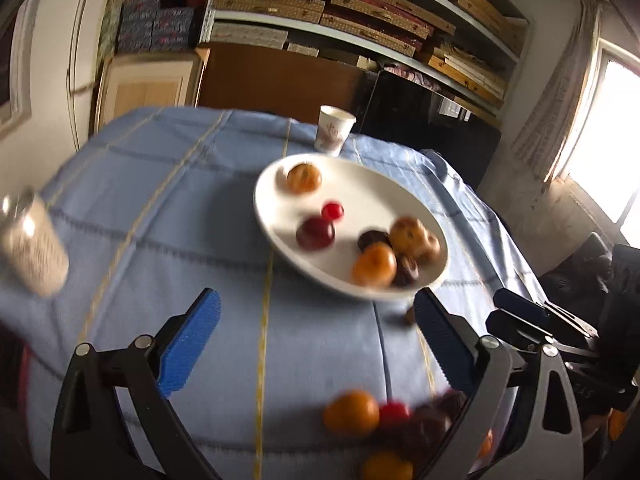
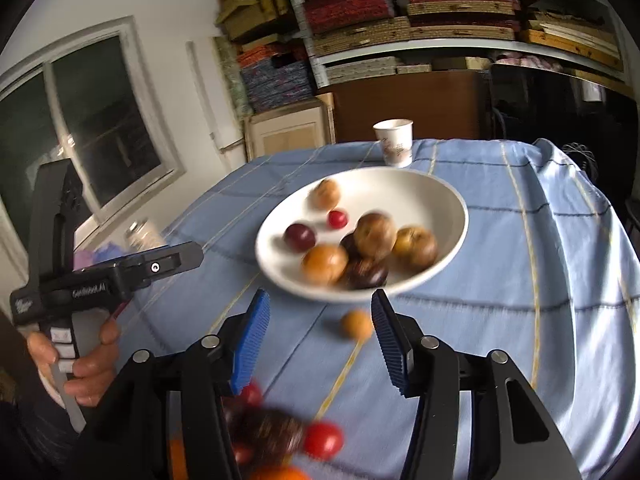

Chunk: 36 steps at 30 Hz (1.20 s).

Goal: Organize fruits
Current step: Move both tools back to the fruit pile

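Nearest, loose fruits (image 2: 280, 436) lie on the blue cloth (image 1: 160, 208), on the near side of the white plate (image 2: 440, 196). Both grippers hover there, empty: left gripper (image 1: 316, 344) spread wide, right gripper (image 2: 320, 340) partly open. A small brown fruit (image 2: 356, 324) sits just before the plate, which holds more fruit. Behind the plate stands a paper cup (image 2: 394, 142); a can (image 1: 34, 240) is off to its left.

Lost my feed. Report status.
Left gripper open, empty. Right gripper open, empty, small fruit on cloth ahead. Plate part filled; loose fruit pile near. Cup behind plate, clear.

Fruit-filled white plate (image 2: 448, 216) on blue tablecloth (image 2: 520, 280)
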{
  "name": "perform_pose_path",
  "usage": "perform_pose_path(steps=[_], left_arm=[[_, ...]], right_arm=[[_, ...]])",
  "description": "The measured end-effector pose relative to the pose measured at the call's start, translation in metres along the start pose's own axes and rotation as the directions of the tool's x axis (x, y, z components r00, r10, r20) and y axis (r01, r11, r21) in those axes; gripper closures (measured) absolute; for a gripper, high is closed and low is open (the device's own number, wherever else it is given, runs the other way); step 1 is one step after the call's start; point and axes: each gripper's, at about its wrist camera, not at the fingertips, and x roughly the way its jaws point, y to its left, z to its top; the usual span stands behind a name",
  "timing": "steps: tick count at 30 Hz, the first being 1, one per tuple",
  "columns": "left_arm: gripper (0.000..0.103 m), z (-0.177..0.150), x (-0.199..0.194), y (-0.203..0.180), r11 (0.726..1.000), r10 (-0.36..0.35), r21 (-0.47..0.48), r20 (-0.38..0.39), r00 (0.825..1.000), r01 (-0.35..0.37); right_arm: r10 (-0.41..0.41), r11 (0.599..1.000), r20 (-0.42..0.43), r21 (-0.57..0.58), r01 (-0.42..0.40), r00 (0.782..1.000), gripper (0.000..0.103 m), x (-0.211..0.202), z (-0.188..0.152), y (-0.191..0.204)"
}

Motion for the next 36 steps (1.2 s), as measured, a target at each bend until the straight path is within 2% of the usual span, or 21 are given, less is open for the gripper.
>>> perform_pose_path(steps=[6, 13, 21, 36], left_arm=[[0.008, -0.034, -0.013, 0.004, 0.998, 0.051, 0.031, -0.034, 0.998, -0.05], [0.007, -0.059, -0.025, 0.011, 0.996, 0.077, 0.04, -0.058, 0.995, -0.075], [0.007, -0.069, -0.029, 0.013, 0.995, 0.091, 0.044, -0.07, 0.993, -0.088], [0.007, -0.073, -0.038, 0.006, 0.996, 0.07, 0.063, -0.059, 0.996, -0.066]], right_arm=[[-0.021, 0.996, -0.037, -0.092, 0.017, 0.999, 0.05, -0.022, -0.026, 0.015], [0.011, 0.998, -0.099, -0.064, -0.018, 0.995, 0.049, -0.041, -0.059, 0.014], [0.046, 0.997, -0.163, -0.06, -0.056, 0.985, 0.05, -0.042, -0.078, 0.018], [0.02, 0.997, -0.217, -0.071, -0.036, 0.976, 0.049, -0.028, -0.085, 0.023]])
